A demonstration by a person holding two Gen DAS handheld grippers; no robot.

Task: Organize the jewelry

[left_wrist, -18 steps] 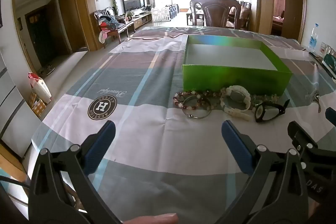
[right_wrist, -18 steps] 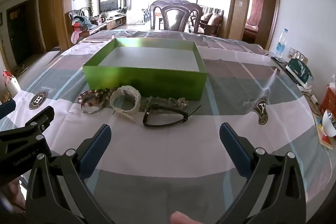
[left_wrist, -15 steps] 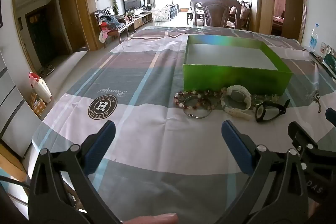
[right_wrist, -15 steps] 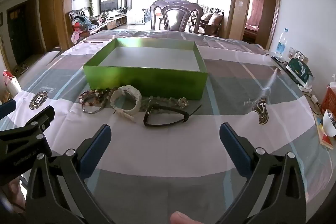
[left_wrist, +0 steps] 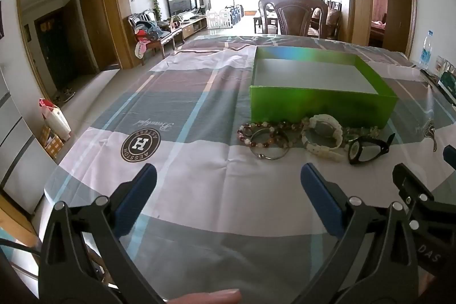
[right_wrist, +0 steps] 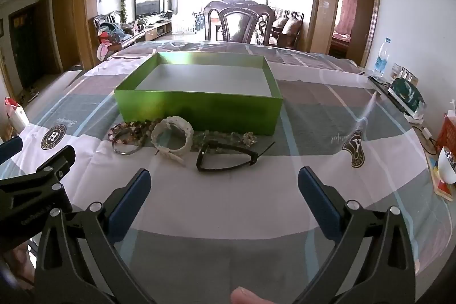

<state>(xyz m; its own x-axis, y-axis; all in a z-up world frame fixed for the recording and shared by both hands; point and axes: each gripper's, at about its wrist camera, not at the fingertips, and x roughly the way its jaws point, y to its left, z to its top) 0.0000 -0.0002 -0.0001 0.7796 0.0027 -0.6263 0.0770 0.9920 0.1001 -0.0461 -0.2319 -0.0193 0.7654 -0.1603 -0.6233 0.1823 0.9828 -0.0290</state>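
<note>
Both tools, left tool [left_wrist: 228, 184] and right tool [right_wrist: 223, 187], hover with fingers apart; bracelets [right_wrist: 128, 136] and watch [right_wrist: 172, 137] line the empty box [right_wrist: 199, 110], ready for loading.

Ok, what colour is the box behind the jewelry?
Bright green box, pale grey inside; clearest in the right wrist view.

Both wrist views look low and forward across the table [left_wrist: 182, 104]; the left sits just beside the right; both share the green box [left_wrist: 322, 104] [right_wrist: 199, 110], near.
</note>
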